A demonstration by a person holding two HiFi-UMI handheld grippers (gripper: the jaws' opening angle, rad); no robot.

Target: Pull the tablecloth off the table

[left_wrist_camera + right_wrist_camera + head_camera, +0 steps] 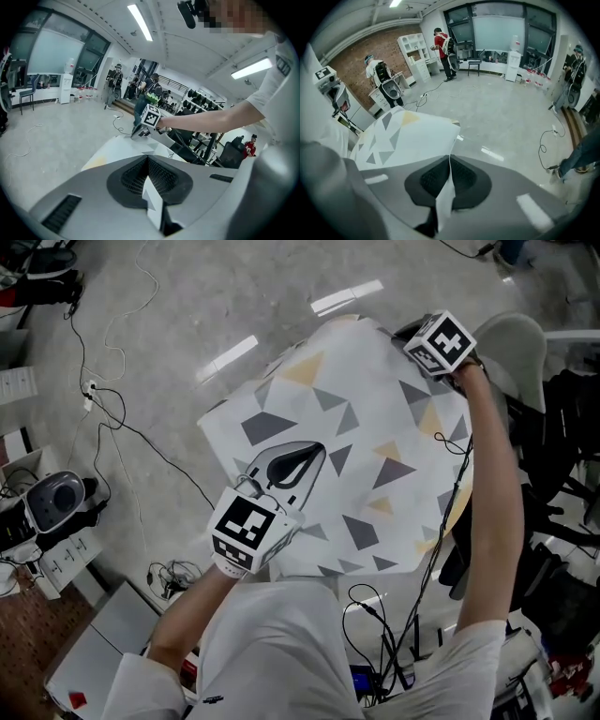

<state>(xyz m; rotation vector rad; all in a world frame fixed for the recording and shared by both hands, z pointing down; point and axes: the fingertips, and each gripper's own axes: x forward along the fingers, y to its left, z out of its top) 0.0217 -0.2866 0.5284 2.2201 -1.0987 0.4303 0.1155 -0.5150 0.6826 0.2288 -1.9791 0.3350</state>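
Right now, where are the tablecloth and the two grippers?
tablecloth point(375, 418), head view, its patterned middle.
left gripper point(148, 165), left gripper view, between its shut tips, tablecloth pinched.
right gripper point(450, 164), right gripper view, between its shut tips, tablecloth pinched.

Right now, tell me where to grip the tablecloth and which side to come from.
Take the tablecloth by its border, coming in from outside: it lies flat, so only the edge gives a fold to pinch. The left gripper is shut on the near left edge, the right gripper on the far corner.
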